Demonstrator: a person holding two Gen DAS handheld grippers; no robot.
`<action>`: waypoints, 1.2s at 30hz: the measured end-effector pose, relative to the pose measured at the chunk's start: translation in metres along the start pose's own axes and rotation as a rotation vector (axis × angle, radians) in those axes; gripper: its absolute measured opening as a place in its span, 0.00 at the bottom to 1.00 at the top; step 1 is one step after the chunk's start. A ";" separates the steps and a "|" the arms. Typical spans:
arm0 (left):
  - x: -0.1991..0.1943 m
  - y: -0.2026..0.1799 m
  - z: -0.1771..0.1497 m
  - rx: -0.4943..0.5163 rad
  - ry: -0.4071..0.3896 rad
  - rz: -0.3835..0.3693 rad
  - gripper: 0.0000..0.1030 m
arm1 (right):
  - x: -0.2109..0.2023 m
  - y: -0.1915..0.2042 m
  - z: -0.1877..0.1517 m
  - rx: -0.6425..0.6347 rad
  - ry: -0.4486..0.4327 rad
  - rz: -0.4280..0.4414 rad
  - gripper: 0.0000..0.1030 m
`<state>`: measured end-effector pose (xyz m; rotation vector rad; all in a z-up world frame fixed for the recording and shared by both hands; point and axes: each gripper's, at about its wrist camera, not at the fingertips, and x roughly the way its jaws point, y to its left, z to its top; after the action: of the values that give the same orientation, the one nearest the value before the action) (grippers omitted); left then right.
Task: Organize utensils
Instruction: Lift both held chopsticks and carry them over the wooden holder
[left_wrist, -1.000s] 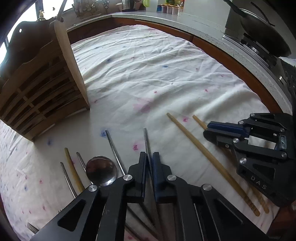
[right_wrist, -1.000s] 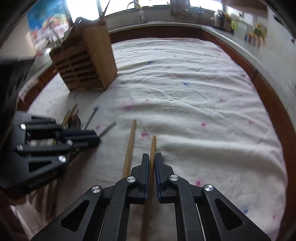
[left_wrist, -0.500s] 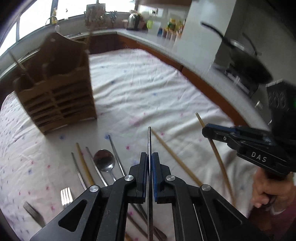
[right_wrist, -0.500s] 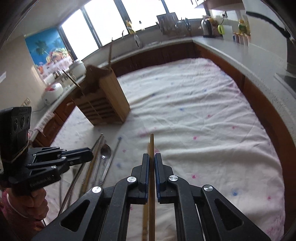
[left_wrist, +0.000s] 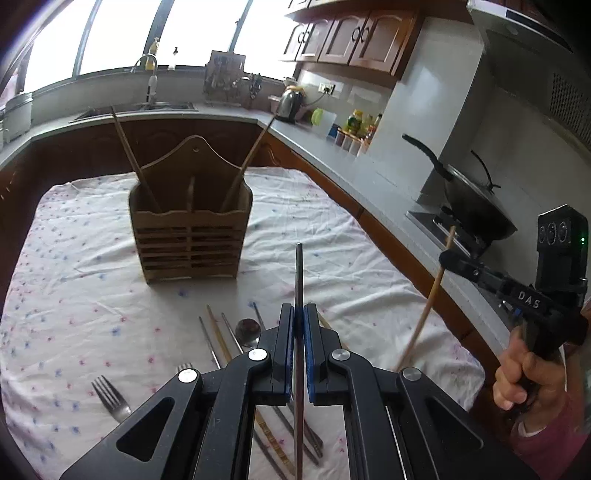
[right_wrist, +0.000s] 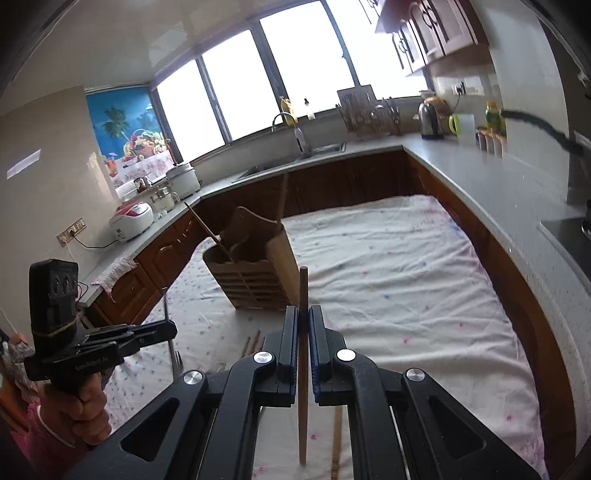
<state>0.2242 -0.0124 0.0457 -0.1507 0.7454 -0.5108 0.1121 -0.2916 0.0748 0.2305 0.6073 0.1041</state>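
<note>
Metal chopstick: thin, dark, straight, clamped between the closed jaws of the left gripper above the cloth-covered table, in front of the wooden utensil holder. Wooden chopstick: pale, round, clamped in the right gripper. Both grippers point downward toward the table; each rests in a hand.

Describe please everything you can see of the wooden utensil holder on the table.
The wooden utensil holder stands upright on the flowered tablecloth, beyond the loose cutlery. It looks like light brown wood, with a slatted front, a wavy front rim, a tall arched back with a small hole, and a divider making two compartments. One wooden chopstick leans in the left compartment, another in the right.
</note>
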 end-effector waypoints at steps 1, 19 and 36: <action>-0.003 0.001 -0.001 -0.002 -0.005 -0.001 0.03 | -0.001 0.003 0.001 -0.005 -0.004 0.002 0.05; -0.062 0.028 -0.001 -0.060 -0.174 0.032 0.03 | 0.001 0.023 0.025 0.006 -0.097 0.024 0.05; -0.082 0.061 0.026 -0.070 -0.352 0.114 0.03 | 0.030 0.040 0.074 0.034 -0.207 0.065 0.05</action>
<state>0.2150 0.0798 0.0956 -0.2553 0.4244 -0.3375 0.1785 -0.2617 0.1267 0.2903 0.3961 0.1304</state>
